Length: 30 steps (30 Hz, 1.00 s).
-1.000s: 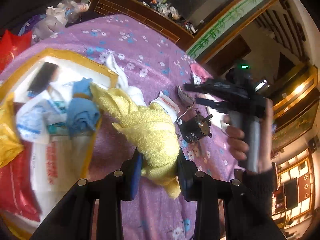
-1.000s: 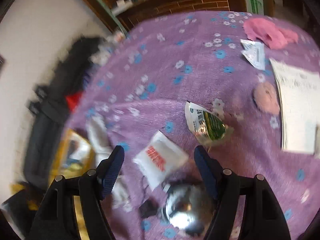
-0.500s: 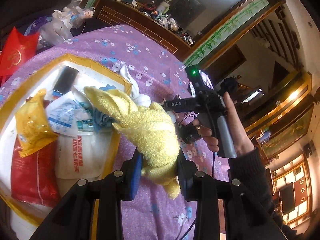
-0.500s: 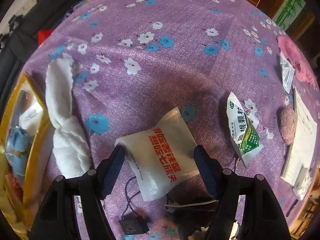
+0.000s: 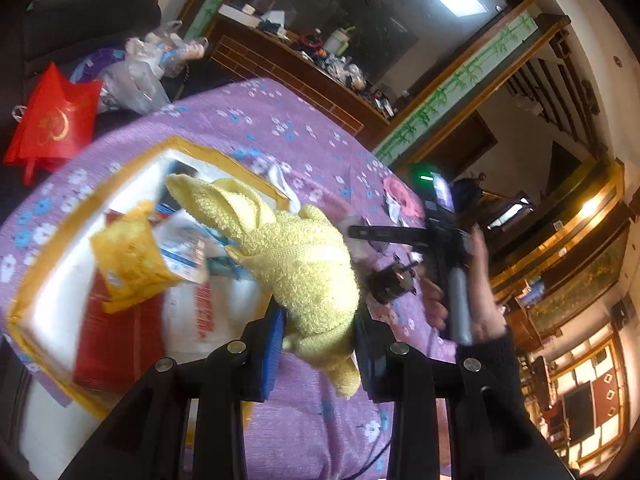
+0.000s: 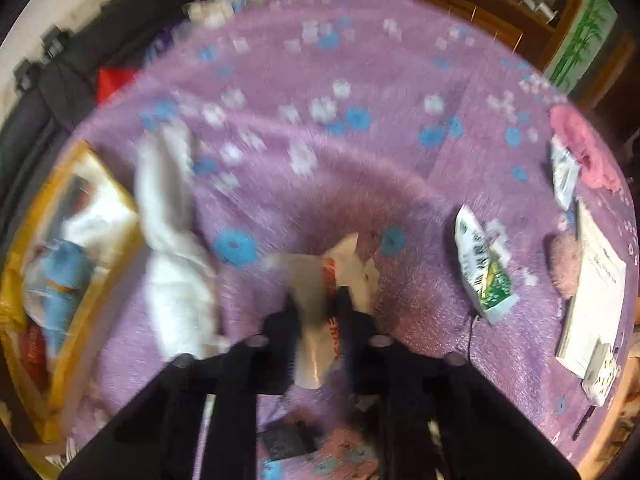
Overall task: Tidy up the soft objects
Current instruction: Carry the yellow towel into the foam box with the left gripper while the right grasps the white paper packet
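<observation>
Left gripper [image 5: 318, 334] clamped on yellow towel [image 5: 296, 256], cloth bunched between pads, free end flopping toward yellow-rimmed tray [image 5: 48, 240]; likely carried there for sorting. Right gripper [image 6: 318, 312] pinched on white sachet [image 6: 324, 280], lifted off purple floral bench [image 6: 360, 80]; view blurred. White towel [image 6: 172, 240] lies just beside tray edge, unsorted. Farther: green packet [image 6: 482, 268], pink cloth [image 6: 580, 144] near bench edge.

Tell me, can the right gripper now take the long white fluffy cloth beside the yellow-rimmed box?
Probably not yet: the right gripper is shut on the white plastic packet, though the white cloth lies uncovered nearby.
</observation>
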Available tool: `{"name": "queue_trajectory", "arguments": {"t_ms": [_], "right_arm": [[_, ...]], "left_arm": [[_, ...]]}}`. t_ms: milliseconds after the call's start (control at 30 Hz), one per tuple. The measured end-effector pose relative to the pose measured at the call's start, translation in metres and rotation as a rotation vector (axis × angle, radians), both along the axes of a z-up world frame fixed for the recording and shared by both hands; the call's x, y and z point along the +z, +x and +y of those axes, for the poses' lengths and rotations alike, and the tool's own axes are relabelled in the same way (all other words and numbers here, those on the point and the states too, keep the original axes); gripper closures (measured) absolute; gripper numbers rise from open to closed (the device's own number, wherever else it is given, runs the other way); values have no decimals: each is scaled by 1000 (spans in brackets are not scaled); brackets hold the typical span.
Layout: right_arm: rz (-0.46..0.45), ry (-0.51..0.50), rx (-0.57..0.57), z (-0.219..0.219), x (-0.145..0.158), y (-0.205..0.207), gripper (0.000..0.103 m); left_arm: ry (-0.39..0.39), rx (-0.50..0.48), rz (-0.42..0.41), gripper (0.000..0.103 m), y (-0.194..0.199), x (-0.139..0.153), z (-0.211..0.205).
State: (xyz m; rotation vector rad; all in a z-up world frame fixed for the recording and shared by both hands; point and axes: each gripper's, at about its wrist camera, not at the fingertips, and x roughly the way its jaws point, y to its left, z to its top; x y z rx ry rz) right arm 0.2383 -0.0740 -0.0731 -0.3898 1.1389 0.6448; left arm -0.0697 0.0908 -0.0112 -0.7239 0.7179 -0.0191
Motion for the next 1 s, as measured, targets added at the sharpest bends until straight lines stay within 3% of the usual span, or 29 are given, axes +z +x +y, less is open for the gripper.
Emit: {"name": "queue_trajectory", "arguments": {"t_ms": [200,333,533,600,733,833,933,1000], "right_arm": [[-61,207,79,9,51,-65,95],[-111,251,140,44,67,-98,94],[-159,208,196,108,50,-108,94],[-187,179,197,123,41,-107,94],[-150,156,199,147,11,-96,93],[-122,169,203,152,0,-95,85],[-54,242,220,152,-3,-98,71],[-16,290,220,149,-1,-99,58]], "left_arm": [[65,68,30,70,-5,5,25],[132,81,103,70,6,-6,38],[233,66,206,70,32,-30,45],[234,64,223,70,39,-40,47],[218,99,237,68,43,-57,51],[184,97,190,57,39,-59,51],[152,88,148,34,33,-55,51],[153,109,113,27,25,-49,49]]}}
